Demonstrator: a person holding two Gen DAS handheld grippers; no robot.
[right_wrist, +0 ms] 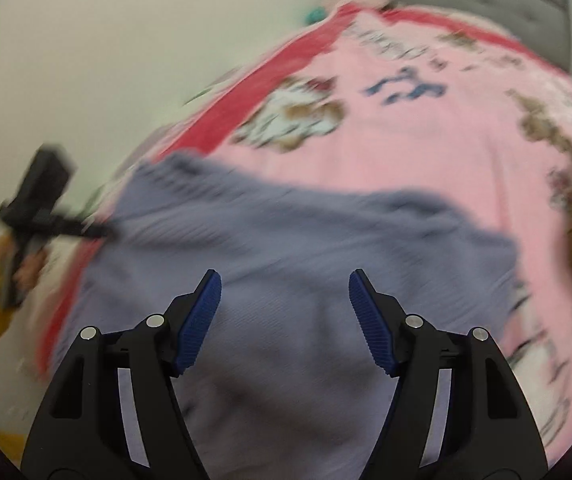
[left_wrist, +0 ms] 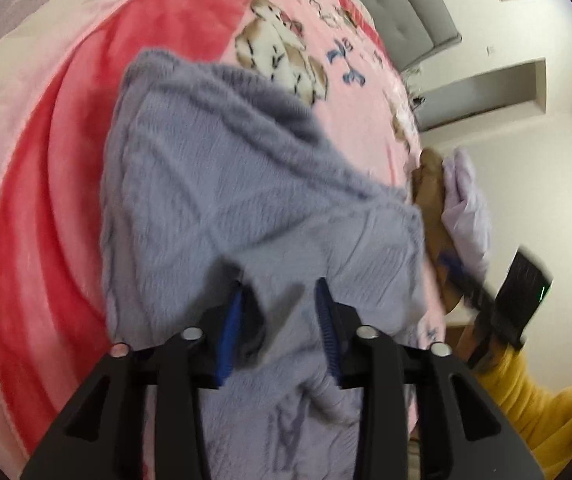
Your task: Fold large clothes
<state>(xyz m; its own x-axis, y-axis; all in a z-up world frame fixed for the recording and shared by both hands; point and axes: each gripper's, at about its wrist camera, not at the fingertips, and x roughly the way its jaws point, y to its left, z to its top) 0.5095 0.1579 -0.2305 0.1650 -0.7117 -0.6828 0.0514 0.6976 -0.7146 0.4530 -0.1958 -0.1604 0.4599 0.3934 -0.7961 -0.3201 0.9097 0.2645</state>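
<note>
The fingers of the left gripper (left_wrist: pixel 282 320) and the right gripper (right_wrist: pixel 285 320) stand apart, gripping nothing, with the grey-lilac knitted garment (left_wrist: pixel 246 184) lying just under and between the blue pads on the pink blanket (left_wrist: pixel 38 208). If either hand lifts away carelessly, a ribbed pad could snag the fuzzy knit and drag the laid fold open or skewed.
</note>
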